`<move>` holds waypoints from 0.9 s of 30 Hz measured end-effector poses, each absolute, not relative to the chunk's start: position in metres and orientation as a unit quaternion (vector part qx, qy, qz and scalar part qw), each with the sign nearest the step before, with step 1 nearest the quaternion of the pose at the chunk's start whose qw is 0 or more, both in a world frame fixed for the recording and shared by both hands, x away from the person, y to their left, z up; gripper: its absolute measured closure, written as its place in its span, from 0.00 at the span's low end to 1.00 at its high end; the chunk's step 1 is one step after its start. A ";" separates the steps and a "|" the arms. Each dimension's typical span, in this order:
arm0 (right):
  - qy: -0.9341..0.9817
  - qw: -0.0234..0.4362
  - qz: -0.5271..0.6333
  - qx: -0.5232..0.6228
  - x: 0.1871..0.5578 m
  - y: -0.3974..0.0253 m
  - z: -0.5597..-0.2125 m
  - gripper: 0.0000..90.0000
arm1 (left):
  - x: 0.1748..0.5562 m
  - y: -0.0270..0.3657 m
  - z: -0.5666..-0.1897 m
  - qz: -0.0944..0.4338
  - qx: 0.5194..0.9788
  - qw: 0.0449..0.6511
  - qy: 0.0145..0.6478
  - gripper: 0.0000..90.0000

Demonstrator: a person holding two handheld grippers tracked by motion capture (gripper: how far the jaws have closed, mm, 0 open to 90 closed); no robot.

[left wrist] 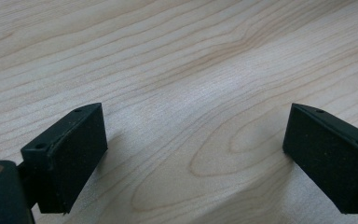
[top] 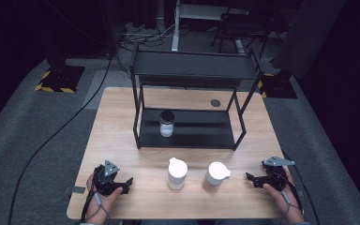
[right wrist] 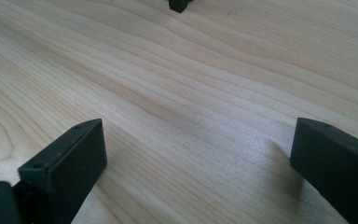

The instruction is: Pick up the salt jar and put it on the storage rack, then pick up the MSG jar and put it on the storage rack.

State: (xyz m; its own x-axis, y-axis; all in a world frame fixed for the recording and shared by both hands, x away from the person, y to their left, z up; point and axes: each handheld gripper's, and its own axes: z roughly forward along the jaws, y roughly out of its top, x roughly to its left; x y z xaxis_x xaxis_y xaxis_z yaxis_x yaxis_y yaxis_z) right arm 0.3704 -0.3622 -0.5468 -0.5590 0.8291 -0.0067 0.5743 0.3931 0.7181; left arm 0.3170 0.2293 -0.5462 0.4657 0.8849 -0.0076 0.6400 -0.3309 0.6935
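High view, two white jars (top: pixel 177 173) untouched

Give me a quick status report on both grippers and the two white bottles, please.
Left gripper and right gripper open, resting on table. Two white bottles upright between them, untouched. Nothing in the way.

High view looks down from above; gripper views skim the table (top: pixel 122 117) closely.

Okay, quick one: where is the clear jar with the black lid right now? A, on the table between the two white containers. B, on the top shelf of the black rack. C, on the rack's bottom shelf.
C: the clear jar with the black lid stands on the bottom shelf of the black rack, behind the two white containers.
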 end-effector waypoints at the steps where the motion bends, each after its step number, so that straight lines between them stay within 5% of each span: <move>1: 0.814 0.186 0.343 0.431 0.370 -0.362 -0.547 0.04 | 0.317 0.229 -0.546 0.190 0.793 0.322 0.481 0.06; 27: 0.814 0.189 0.347 0.426 0.368 -0.360 -0.540 0.04 | 0.320 0.227 -0.546 0.190 0.791 0.316 0.487 0.02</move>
State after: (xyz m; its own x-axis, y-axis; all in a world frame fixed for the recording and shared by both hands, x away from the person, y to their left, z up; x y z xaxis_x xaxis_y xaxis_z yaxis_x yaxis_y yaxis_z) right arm 0.3677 -0.3599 -0.5403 -0.5663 0.8241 -0.0120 0.5622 0.3969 0.7255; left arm 0.3201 0.2269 -0.5464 0.4526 0.8917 -0.0072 0.6514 -0.3251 0.6855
